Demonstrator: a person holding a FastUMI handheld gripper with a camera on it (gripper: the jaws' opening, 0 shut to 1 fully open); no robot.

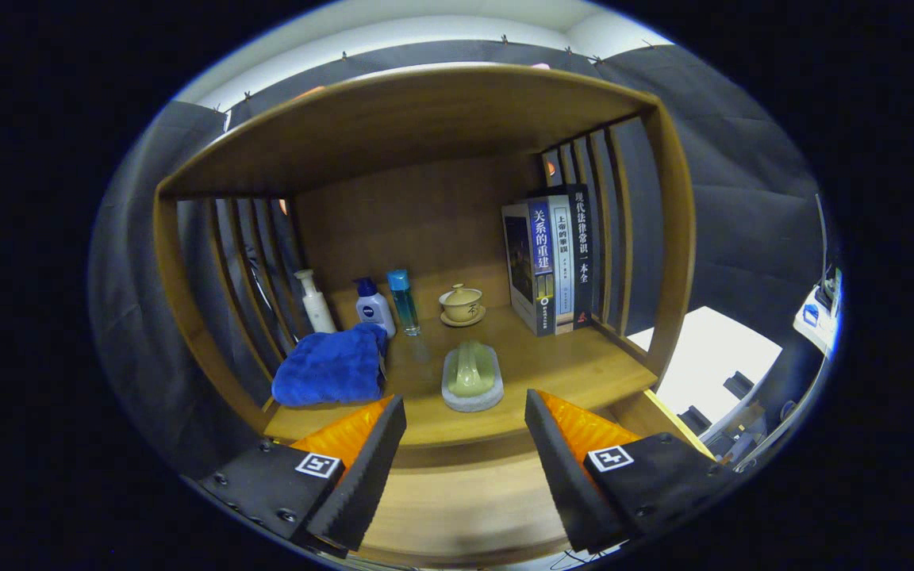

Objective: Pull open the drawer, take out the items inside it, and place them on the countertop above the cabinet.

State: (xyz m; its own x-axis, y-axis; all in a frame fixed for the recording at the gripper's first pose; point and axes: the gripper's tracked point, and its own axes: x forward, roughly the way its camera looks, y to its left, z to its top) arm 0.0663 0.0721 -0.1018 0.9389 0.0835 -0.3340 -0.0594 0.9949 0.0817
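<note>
Filling the middle of the frame, the open-fronted wooden shelf unit (425, 127) has slatted sides, and its countertop (568, 365) runs across just beyond my fingers. At right of centre, three upright books (552, 266) lean against the right-hand slats. At lower left of the countertop lies a crumpled blue towel (328, 367). At centre, just ahead of my fingers, a pale green soap-like block in a clear dish (472, 377) rests flat. Behind it stands a small beige lidded tea bowl on a saucer (462, 305). Left of that stand a blue-capped clear bottle (403, 301), a white-and-blue lotion bottle (374, 308) and a white pump bottle (316, 300). My gripper (465, 432) sits at the bottom, fingers spread wide, holding nothing. I cannot make out the drawer.
</note>
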